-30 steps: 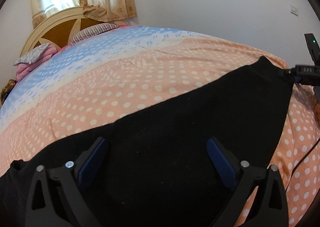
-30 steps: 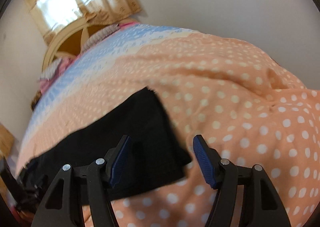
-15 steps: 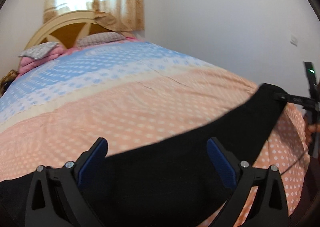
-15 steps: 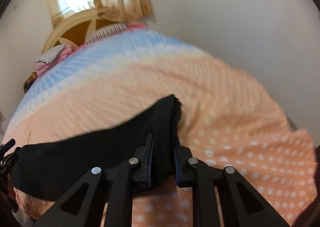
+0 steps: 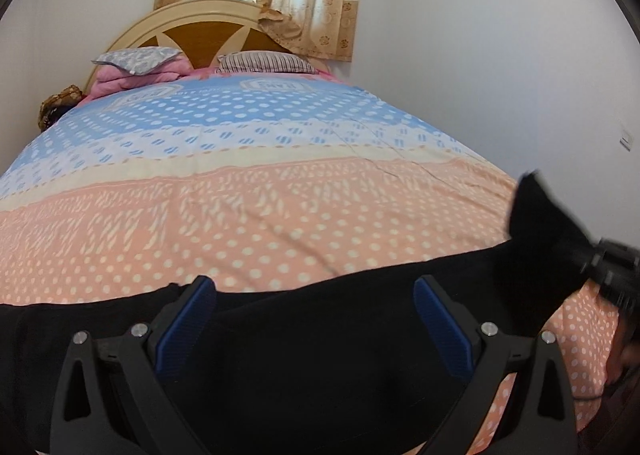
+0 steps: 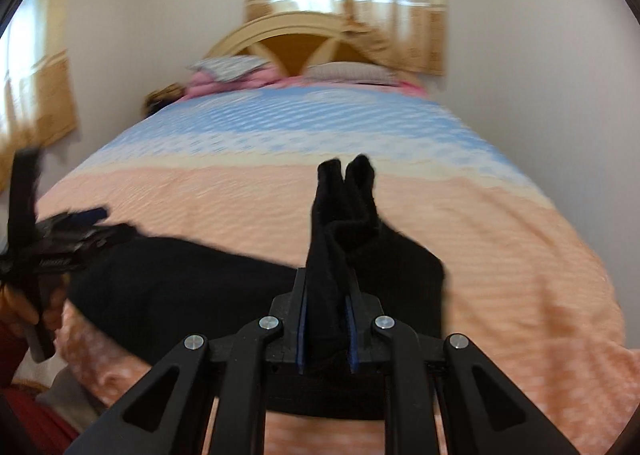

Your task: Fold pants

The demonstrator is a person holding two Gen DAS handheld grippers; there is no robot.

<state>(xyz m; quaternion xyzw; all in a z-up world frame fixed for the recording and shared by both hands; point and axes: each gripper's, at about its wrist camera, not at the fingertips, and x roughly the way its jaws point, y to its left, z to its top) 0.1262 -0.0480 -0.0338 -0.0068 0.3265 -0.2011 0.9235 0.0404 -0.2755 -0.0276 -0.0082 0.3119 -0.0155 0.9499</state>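
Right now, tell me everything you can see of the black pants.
The black pants are plain, dark, soft knit-looking fabric, with no detail visible. They stretch across the near, orange dotted end of the bedspread. The right gripper is shut on one bunched end, which sticks up past its pads in two peaks. The left gripper is wide open, the cloth spreading under and between its blue pads; whether they touch the cloth I cannot tell. Motion blur hides seams and waistband.
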